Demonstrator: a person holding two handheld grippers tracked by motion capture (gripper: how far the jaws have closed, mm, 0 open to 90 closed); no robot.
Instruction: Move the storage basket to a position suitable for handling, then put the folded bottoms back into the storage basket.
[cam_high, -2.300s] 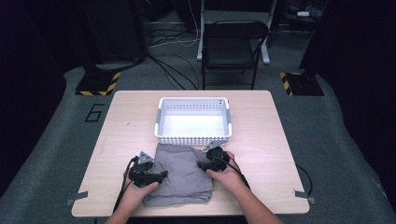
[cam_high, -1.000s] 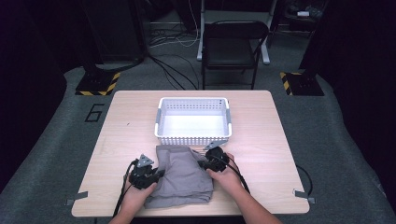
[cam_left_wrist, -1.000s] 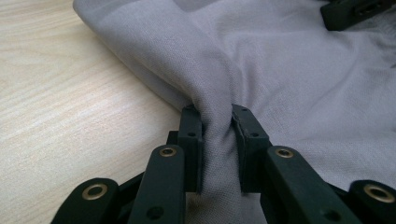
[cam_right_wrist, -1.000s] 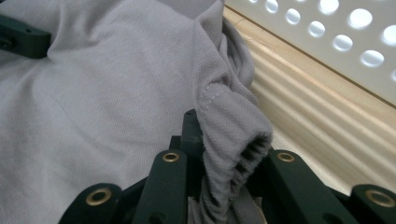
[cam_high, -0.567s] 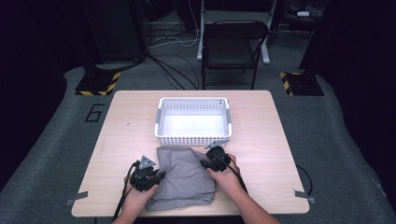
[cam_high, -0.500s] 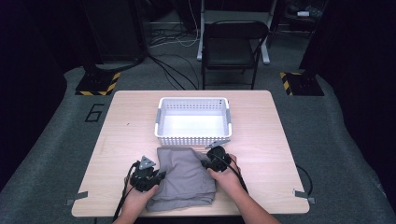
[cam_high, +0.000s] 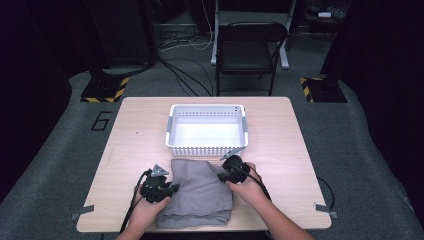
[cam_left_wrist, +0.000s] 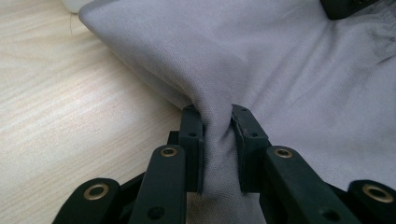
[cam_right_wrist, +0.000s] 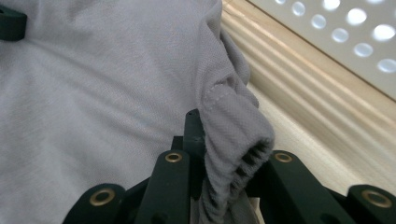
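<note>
Folded grey garment (cam_high: 200, 192) at the bench's (cam_high: 140, 135) near edge, pinched by left gripper (cam_high: 167, 191) and right gripper (cam_high: 223, 176); transfer into the white basket (cam_high: 206, 148) apparently remains.

So the left gripper (cam_high: 159, 188) slid back toward the near edge of the worktop (cam_high: 135, 145), dragging its side of the grey cloth (cam_high: 200, 192) with it. The right gripper (cam_high: 231, 170) shifted a bit toward the basket (cam_high: 207, 149). The cloth now looks narrower, bunched at both pinched edges, and sits more slanted.
</note>
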